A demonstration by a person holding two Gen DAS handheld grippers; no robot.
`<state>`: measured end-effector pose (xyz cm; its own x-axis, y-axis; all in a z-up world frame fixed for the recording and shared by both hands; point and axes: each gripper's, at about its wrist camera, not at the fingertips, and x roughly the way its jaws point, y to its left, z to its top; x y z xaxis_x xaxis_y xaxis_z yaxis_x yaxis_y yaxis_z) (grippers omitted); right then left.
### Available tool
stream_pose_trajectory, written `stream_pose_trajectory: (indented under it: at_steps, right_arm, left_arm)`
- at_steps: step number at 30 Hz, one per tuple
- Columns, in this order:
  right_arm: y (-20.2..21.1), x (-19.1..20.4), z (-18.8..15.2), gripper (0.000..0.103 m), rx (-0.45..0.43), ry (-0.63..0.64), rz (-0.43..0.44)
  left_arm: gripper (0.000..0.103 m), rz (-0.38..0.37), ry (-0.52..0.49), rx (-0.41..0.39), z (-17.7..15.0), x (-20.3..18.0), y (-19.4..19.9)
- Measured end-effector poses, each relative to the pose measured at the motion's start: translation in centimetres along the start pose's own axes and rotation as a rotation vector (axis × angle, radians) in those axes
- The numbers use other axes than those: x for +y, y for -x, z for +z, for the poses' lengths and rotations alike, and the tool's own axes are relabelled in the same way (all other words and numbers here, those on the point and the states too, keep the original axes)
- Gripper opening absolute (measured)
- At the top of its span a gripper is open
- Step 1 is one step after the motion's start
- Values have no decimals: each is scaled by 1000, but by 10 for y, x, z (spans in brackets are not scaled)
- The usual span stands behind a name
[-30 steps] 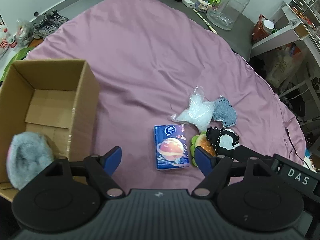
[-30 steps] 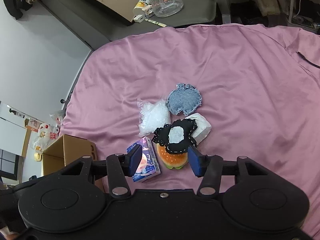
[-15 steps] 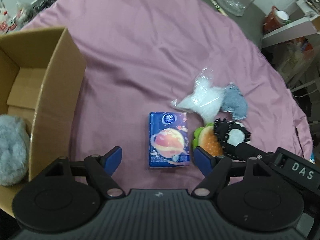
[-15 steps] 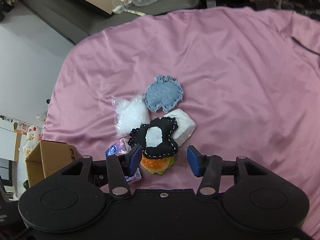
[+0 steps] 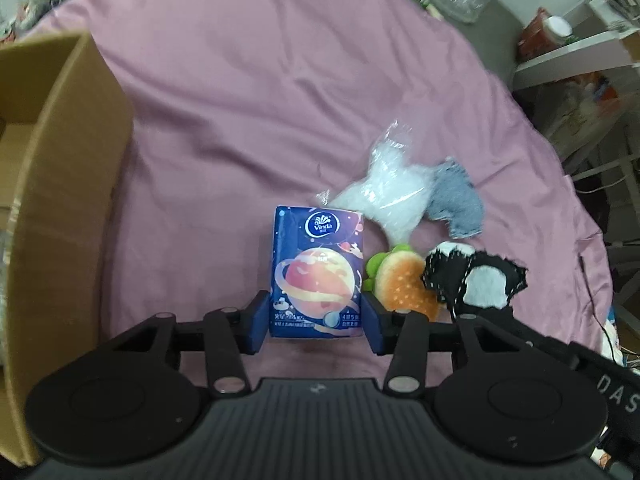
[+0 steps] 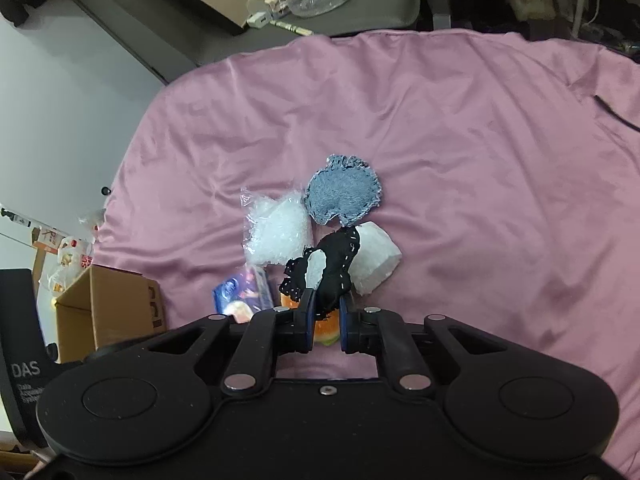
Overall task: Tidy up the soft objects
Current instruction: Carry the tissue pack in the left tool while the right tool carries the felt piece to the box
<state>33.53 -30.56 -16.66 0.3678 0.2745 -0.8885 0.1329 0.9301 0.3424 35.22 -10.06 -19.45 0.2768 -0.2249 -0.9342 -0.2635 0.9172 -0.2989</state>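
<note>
Two tools are seen at work over a pink bedsheet (image 5: 260,92) strewn with soft things. The left tool (image 5: 316,322) has its jaws closing on a blue tissue pack (image 5: 318,276) — the pack is set between the blue pads, which appear to touch its lower sides. The right tool (image 6: 325,322) is pressed together, pinching the lower edge of a black-and-white felt patch (image 6: 324,270), which stands crumpled up out of the grip above an orange burger toy (image 6: 326,330).

In the right wrist view a clear bag of white filling (image 6: 278,232) lies at 11 o'clock from the patch, a denim patch (image 6: 344,196) at 12 and a white wad (image 6: 374,258) at 2, touching it. A cardboard box (image 5: 64,184), the likely destination, is seen at 9 o'clock from the tissue pack in the left wrist view.

Trouble could come from several sides: the tissue pack is caught only near its bottom end, so it may tip or slide out when lifted; the floppy patch is held by a thin edge and could slip free — or the burger toy under it could be dragged along. With both tools side by side, a clash on the way to the box is also possible.
</note>
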Motion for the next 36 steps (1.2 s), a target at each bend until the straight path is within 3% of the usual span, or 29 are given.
stream_pose_trajectory:
  at_steps: [9, 23, 28, 36]
  right_arm:
    - [40, 14, -16, 12, -62, 25, 29]
    - [81, 83, -47, 12, -93, 234, 74]
    - [91, 106, -58, 12, -105, 282, 101]
    - [90, 136, -74, 12, -137, 298, 134]
  left_arm:
    - [46, -60, 16, -121, -12, 19, 59]
    - [47, -117, 55, -361, -24, 71, 150]
    - [47, -103, 89, -403, -22, 98, 164]
    - [47, -72, 122, -396, -24, 136, 174]
